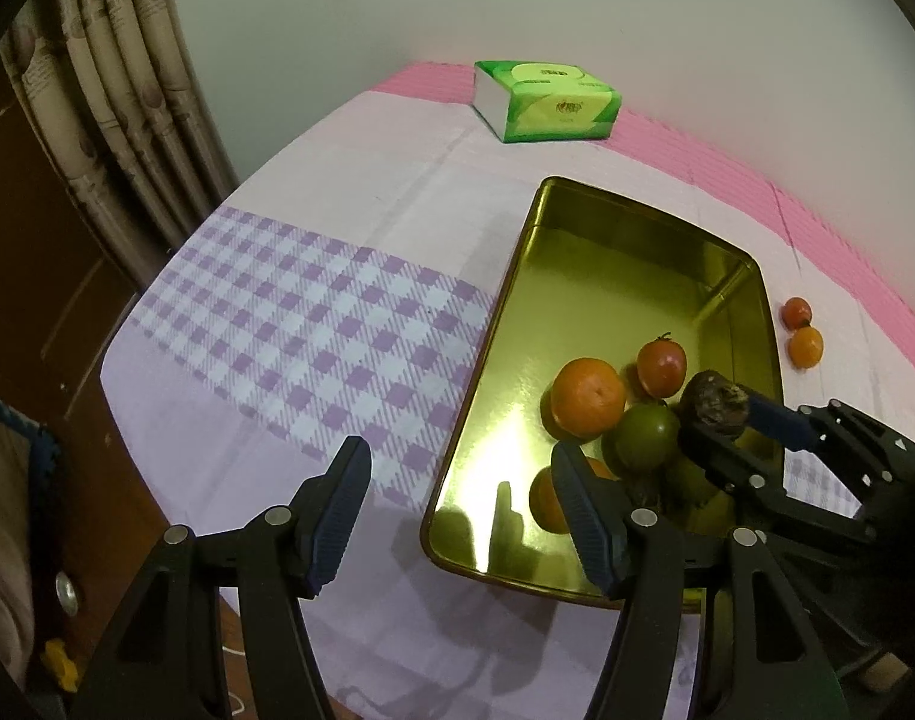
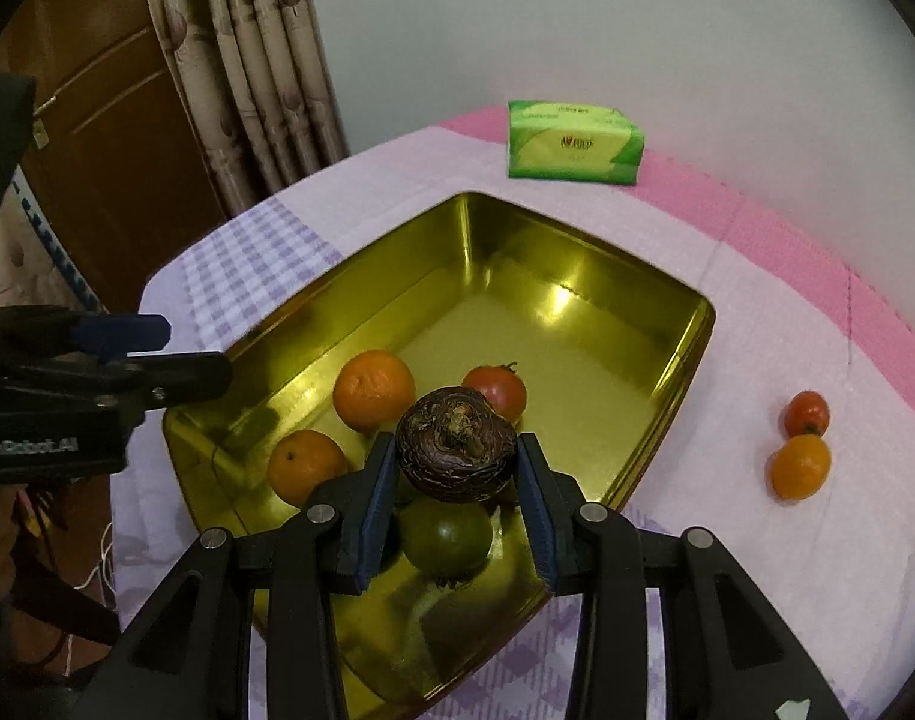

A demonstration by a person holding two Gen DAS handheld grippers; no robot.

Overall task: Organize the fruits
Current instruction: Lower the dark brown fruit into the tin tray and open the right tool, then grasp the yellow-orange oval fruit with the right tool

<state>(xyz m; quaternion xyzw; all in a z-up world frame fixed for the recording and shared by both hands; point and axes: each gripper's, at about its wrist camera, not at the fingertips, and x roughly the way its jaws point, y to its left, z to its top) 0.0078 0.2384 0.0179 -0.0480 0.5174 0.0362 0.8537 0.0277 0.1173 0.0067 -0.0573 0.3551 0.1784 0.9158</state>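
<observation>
Clamped in the right gripper [image 2: 457,468] – a dark brown, wrinkled fruit [image 2: 455,451], pads pressed on both its sides, held over the near end of the gold tin tray [image 2: 667,396]. Beneath it, already in the tray: a green fruit [image 2: 446,534], two oranges [image 2: 374,390] [image 2: 304,465] and a red tomato [image 2: 498,391]. Left gripper [image 1: 460,510] parted about halfway, nothing between its fingers, hanging over the tray's near left edge and the checked cloth [image 1: 313,324]. Still out on the cloth, right of the tray – a small tomato [image 2: 806,413] touching a small orange [image 2: 800,467]. Judged well past halfway: brown fruit to be dropped in, two left to fetch. Green tissue pack [image 2: 574,143] at the far edge, apart from it all.
</observation>
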